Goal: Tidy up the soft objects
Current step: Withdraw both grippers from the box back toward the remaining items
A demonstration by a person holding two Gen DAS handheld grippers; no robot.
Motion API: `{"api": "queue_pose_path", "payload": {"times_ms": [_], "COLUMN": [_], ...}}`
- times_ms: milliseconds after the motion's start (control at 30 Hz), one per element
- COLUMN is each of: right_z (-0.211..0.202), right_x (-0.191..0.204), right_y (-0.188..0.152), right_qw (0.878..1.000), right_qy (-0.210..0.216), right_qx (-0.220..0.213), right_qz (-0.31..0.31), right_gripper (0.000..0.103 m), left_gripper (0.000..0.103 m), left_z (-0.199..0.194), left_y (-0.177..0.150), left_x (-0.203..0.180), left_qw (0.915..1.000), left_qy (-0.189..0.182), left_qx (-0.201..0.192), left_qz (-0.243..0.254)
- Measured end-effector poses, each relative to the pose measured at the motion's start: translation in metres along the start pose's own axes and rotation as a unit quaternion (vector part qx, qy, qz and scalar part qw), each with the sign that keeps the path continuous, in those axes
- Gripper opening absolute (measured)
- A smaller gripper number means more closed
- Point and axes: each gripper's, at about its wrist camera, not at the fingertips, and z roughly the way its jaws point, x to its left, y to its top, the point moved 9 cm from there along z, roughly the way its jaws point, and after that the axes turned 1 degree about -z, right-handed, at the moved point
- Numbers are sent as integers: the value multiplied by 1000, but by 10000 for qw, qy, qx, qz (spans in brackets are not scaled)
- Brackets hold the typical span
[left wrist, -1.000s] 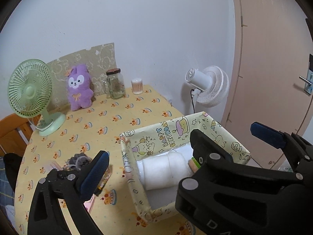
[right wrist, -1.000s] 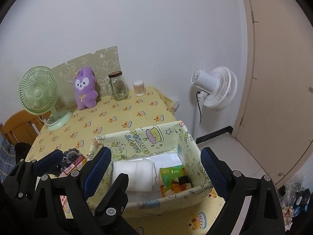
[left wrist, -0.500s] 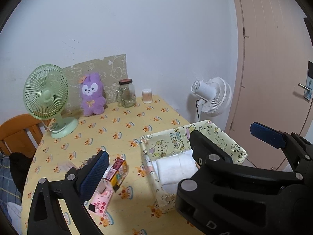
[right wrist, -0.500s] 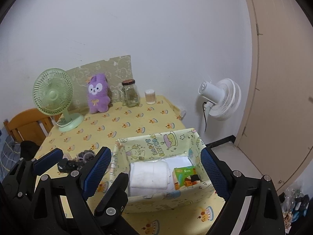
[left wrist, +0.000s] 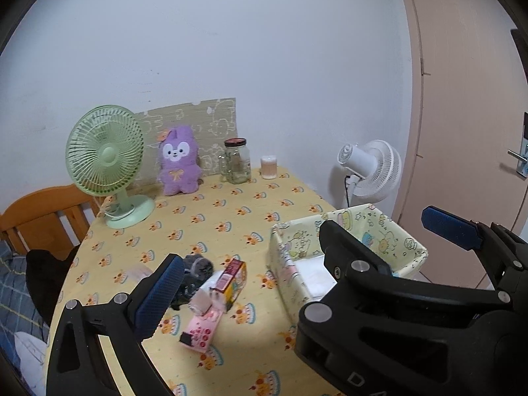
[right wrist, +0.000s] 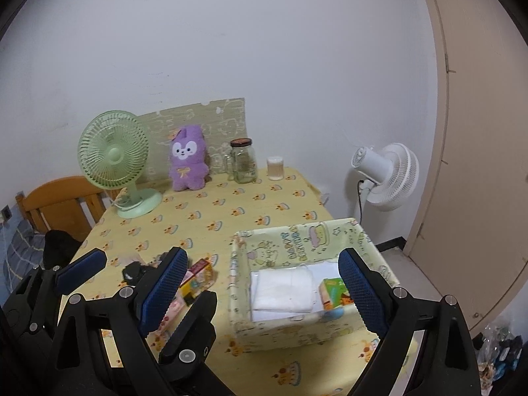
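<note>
We hold both tools raised above the near edge of the table [right wrist: 231, 204], tilted down and forward. The left gripper [left wrist: 297, 250] and right gripper [right wrist: 264, 293] gape wide and carry nothing. Next, we judge, comes the small pile [left wrist: 211, 290] at seven o'clock from the fabric bin [right wrist: 379, 264]: dark soft bundle [left wrist: 194, 267], packets. We should lower one tool straight over a single item, pinch at its middle gently, then lift clear. The bin already holds folded white cloth [right wrist: 283, 287] and a green pack [right wrist: 335, 292]. Far back, at eleven o'clock, the purple plush [right wrist: 188, 161] leans by the green fan [right wrist: 114, 155].
</note>
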Motion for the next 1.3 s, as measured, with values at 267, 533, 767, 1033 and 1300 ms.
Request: {"api": "queue_pose_path", "payload": {"times_ms": [267,533,767,1033,1300], "right_z": [0,13,31,56,80], "right_x": [25,51,72,94,112], "right_y": [-8,-26,-40,-54,-63], "right_qw": [9998,9991,9978,9955,9939], "right_qy": [176,354,545,708,719], "right_qx": [-51,97,296,516,719], "right_qz": [-93,-196,-239,-361,-429], "right_gripper": [95,95,95,94,93], "left_gripper": [101,101,101,101,101], "left_z": [-6,-1,8,23,41], "left_y": [-13,-34,-49,-66,-80], "left_x": [21,46,65,90,112], "left_qw": [9999,9994,9985,9962,9931], "left_qy": [118,275,403,575,699], "left_qx": [-34,83,257,460,658], "left_qz": [-52,-181,-269,-459,-675]}}
